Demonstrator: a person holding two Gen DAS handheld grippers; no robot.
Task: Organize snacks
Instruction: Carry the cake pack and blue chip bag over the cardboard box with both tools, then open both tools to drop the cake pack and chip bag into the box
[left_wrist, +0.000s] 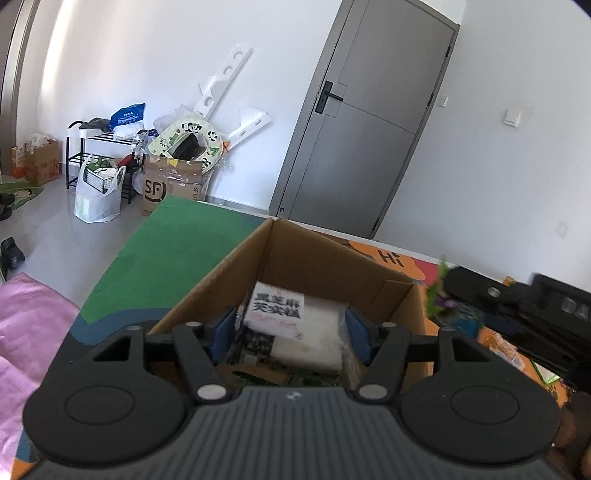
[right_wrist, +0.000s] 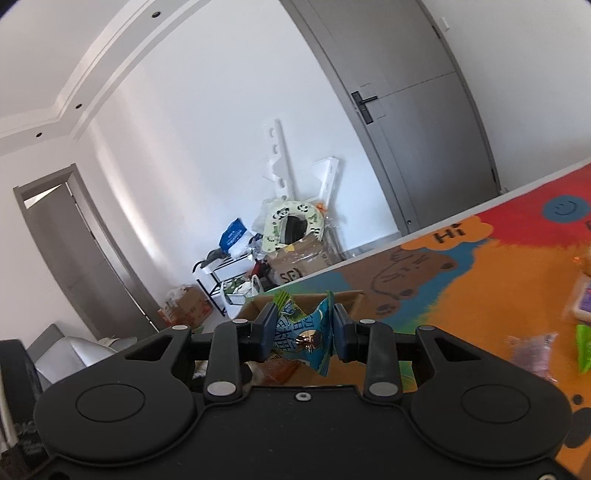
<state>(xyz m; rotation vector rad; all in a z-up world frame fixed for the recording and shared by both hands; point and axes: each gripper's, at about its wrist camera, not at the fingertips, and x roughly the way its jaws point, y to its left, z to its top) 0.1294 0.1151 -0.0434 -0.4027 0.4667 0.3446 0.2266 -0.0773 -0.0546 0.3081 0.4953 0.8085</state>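
Now we carry snacks to the box (left_wrist: 295, 254) — left gripper (left_wrist: 291, 334) fingers clasp a white packet (left_wrist: 295, 325), right gripper (right_wrist: 304, 332) fingers pinch a blue packet (right_wrist: 306, 336); next, lower and release inside.

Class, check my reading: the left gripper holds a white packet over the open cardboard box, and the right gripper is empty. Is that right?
Not quite. The right gripper is not empty: the right wrist view shows it shut on a blue-green snack packet. The rest stands: in the left wrist view, the left gripper holds the white packet over the open cardboard box.
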